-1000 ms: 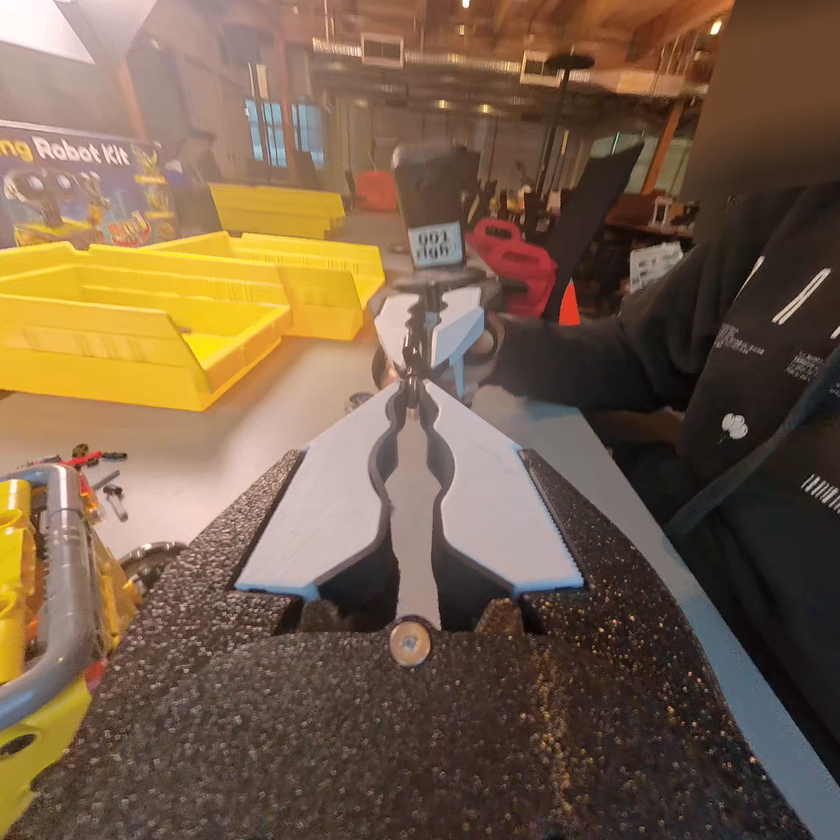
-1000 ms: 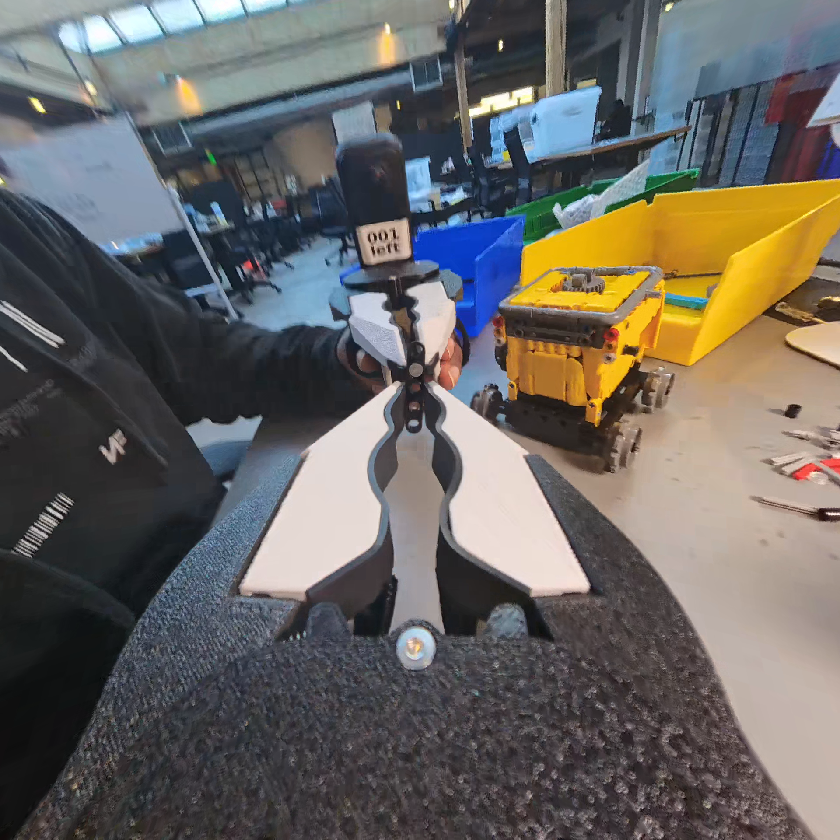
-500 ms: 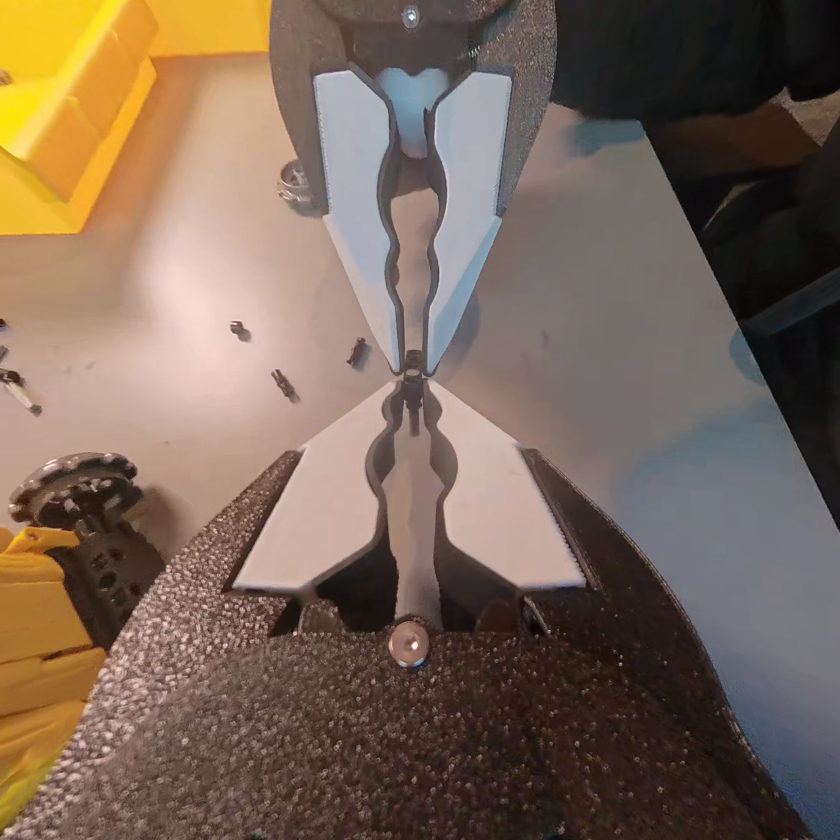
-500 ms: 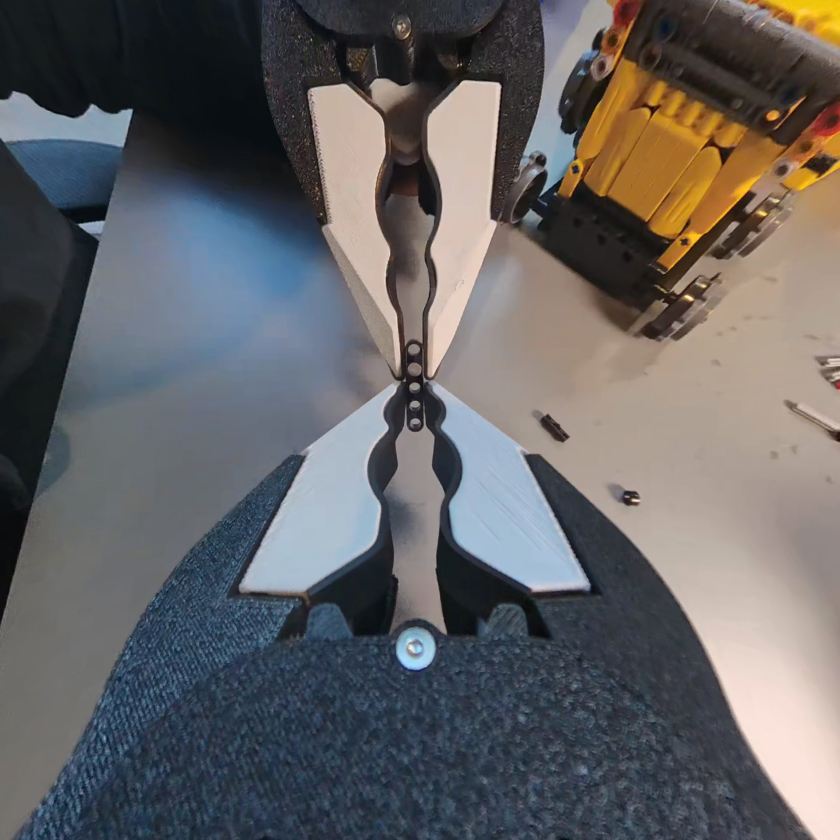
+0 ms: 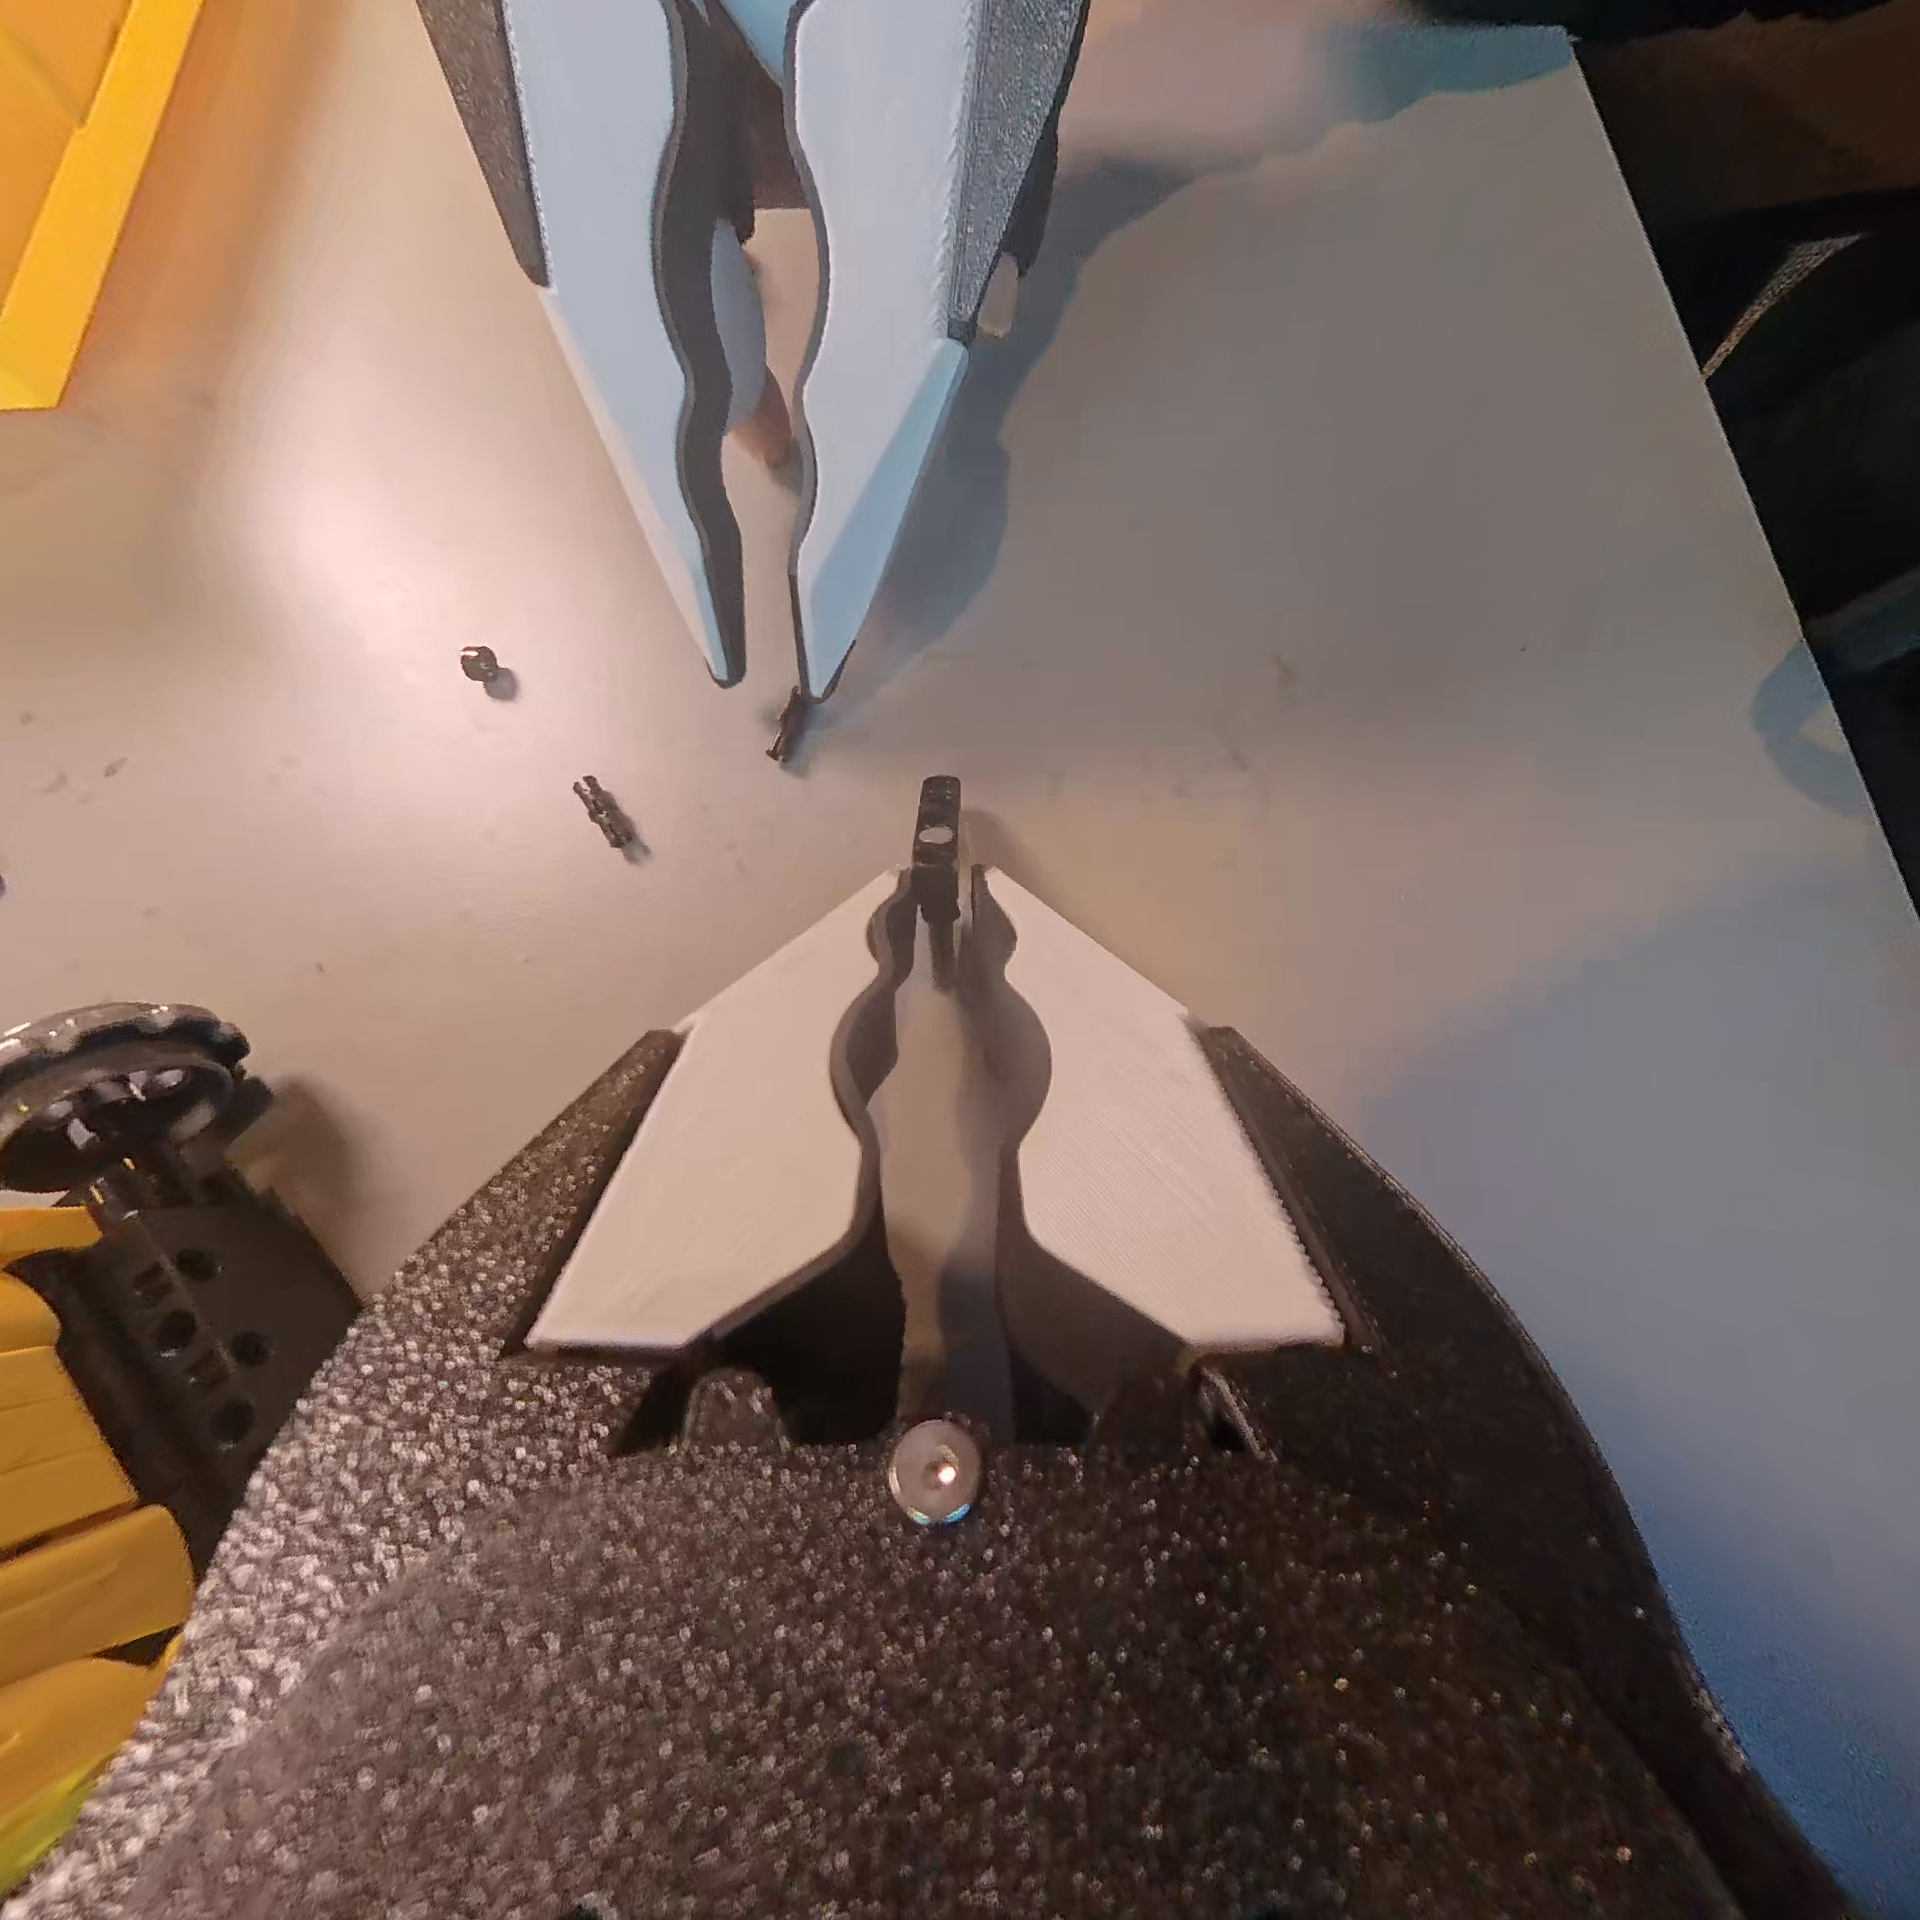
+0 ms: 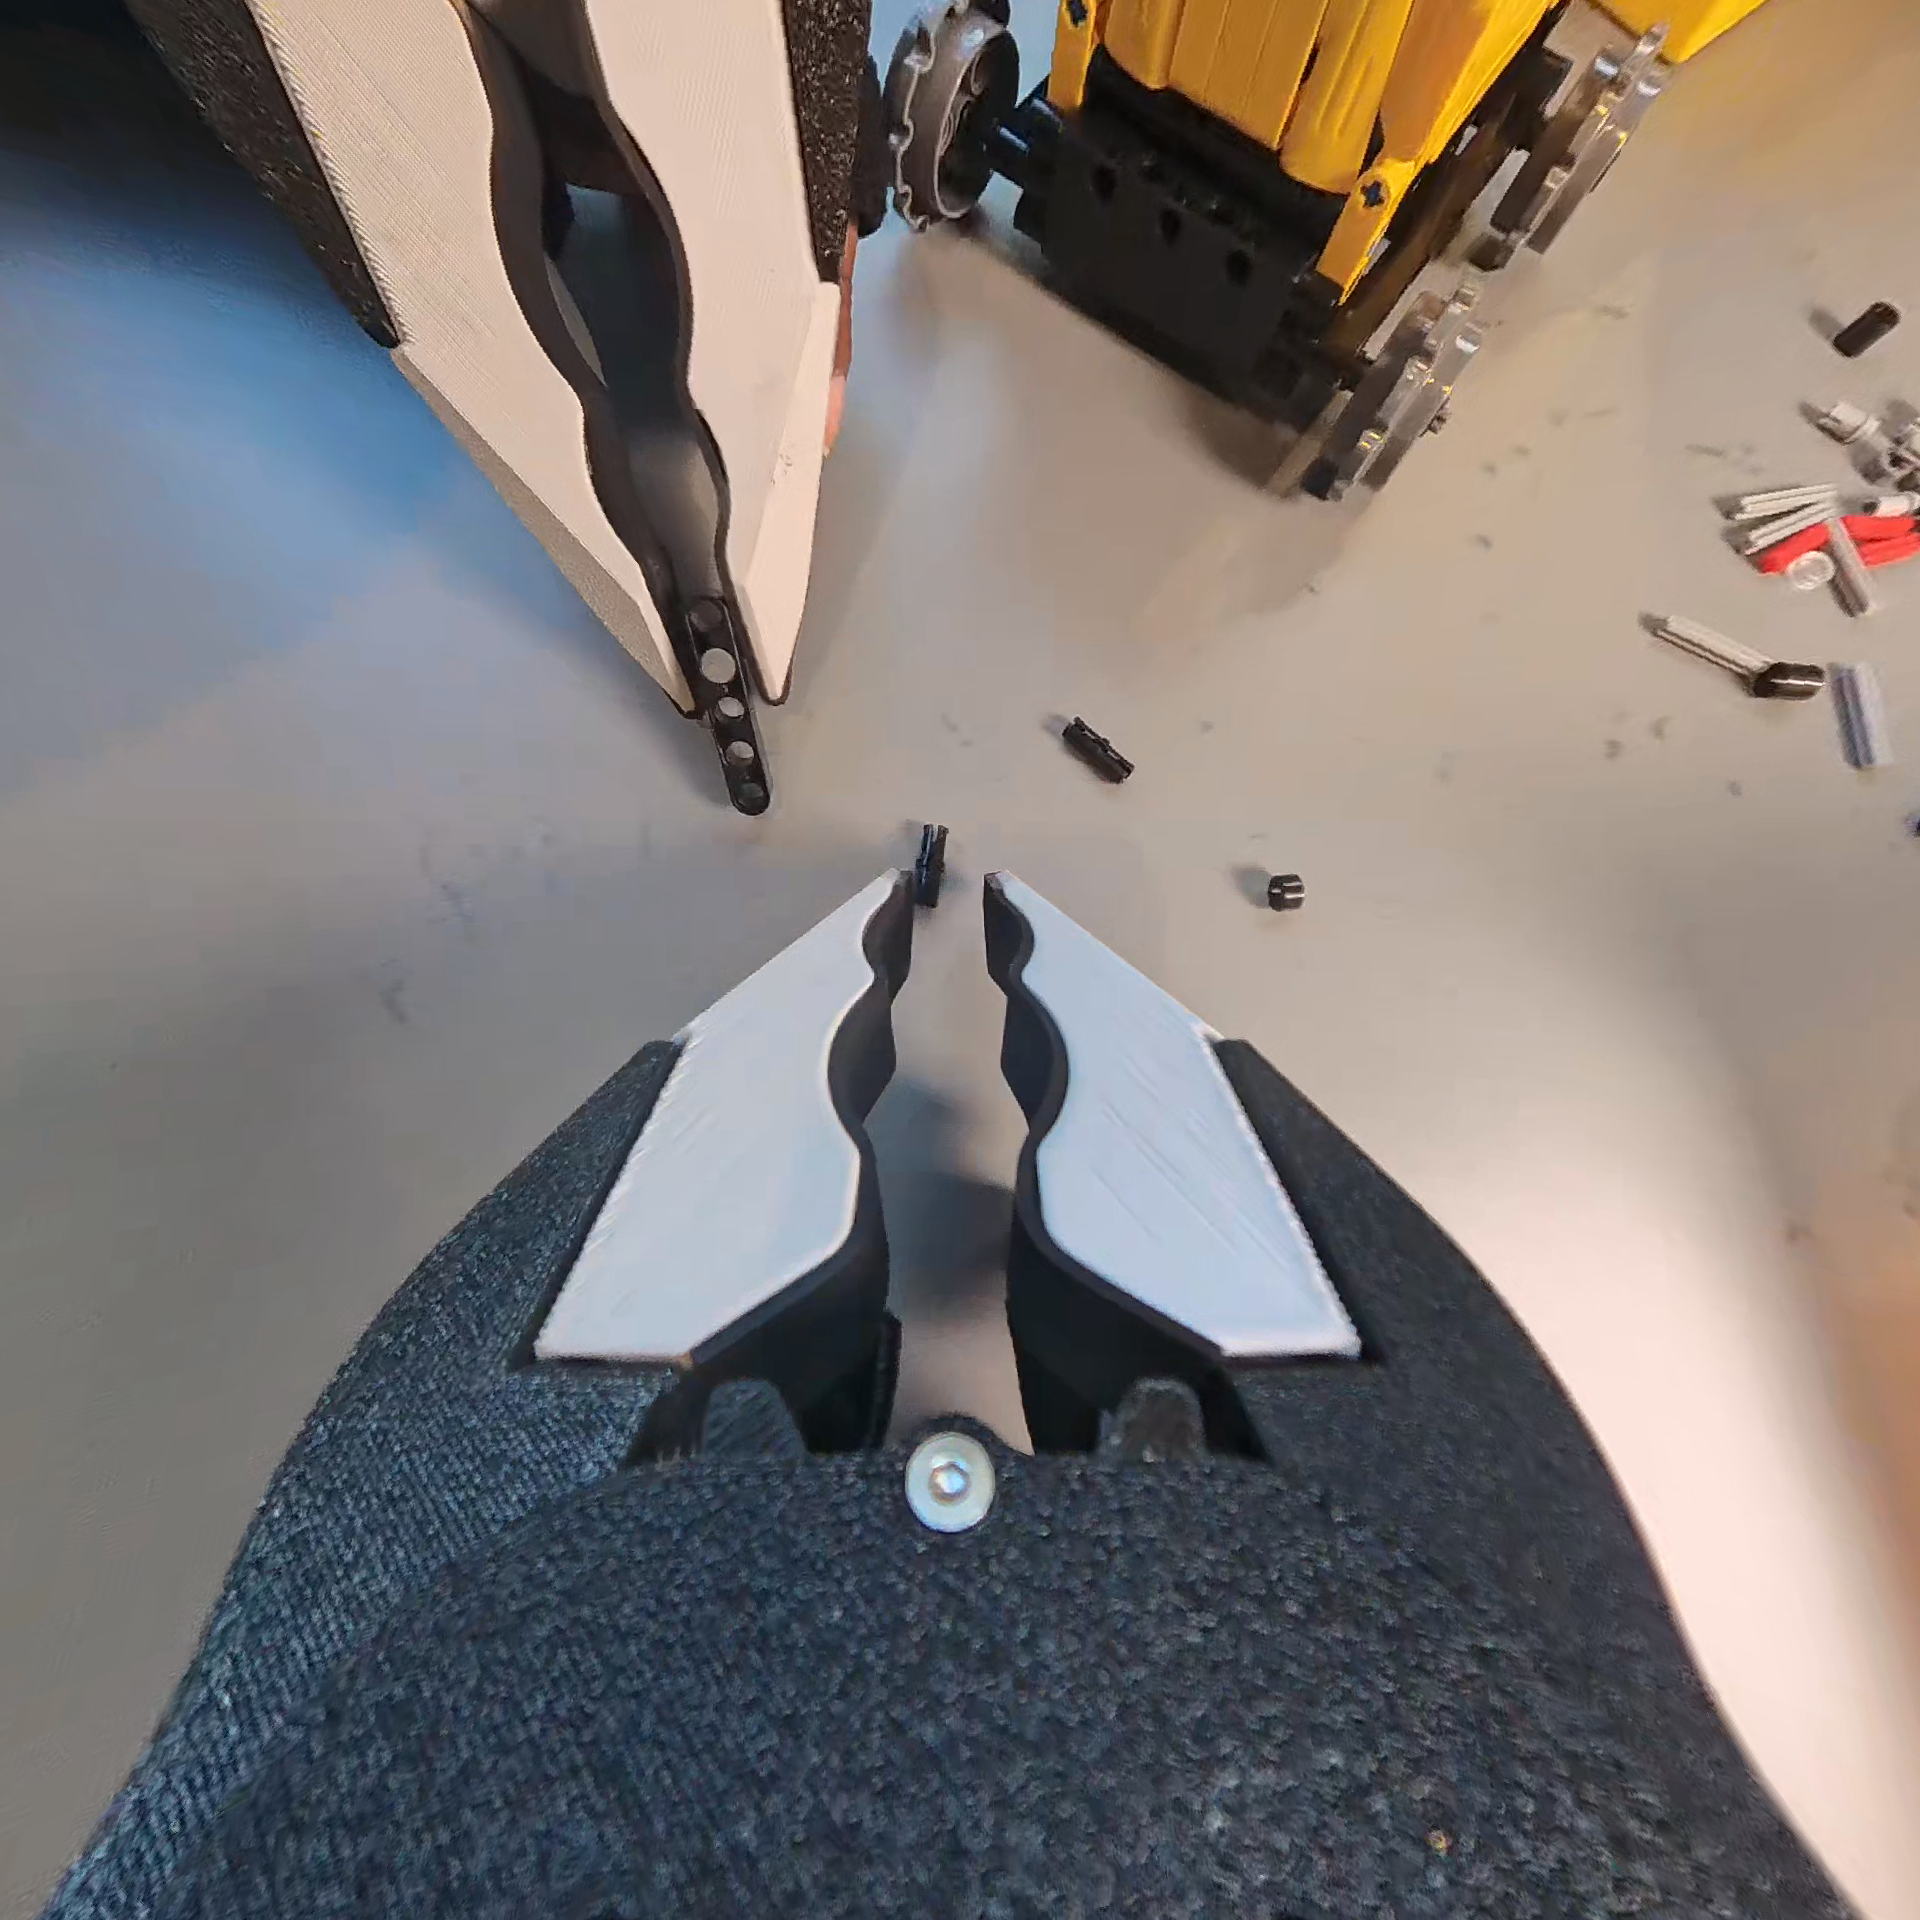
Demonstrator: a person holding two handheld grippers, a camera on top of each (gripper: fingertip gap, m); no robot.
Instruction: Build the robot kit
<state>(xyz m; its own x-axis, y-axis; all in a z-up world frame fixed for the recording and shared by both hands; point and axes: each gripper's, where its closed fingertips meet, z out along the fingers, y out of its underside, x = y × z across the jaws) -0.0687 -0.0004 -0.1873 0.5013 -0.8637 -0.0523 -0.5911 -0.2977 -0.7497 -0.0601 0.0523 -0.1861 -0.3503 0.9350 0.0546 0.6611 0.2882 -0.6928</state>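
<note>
black holed beam (image 5: 938, 831) clamped in left tongs (image 5: 940, 883); right tongs (image 6: 940, 883) parted beside black pin (image 6: 928, 850).

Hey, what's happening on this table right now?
A person works two handheld grippers over a grey table. The left gripper is shut on a black beam with holes. The right gripper is open, a small black pin at its fingertips. A yellow toy vehicle stands nearby, with loose small parts beside it.
</note>
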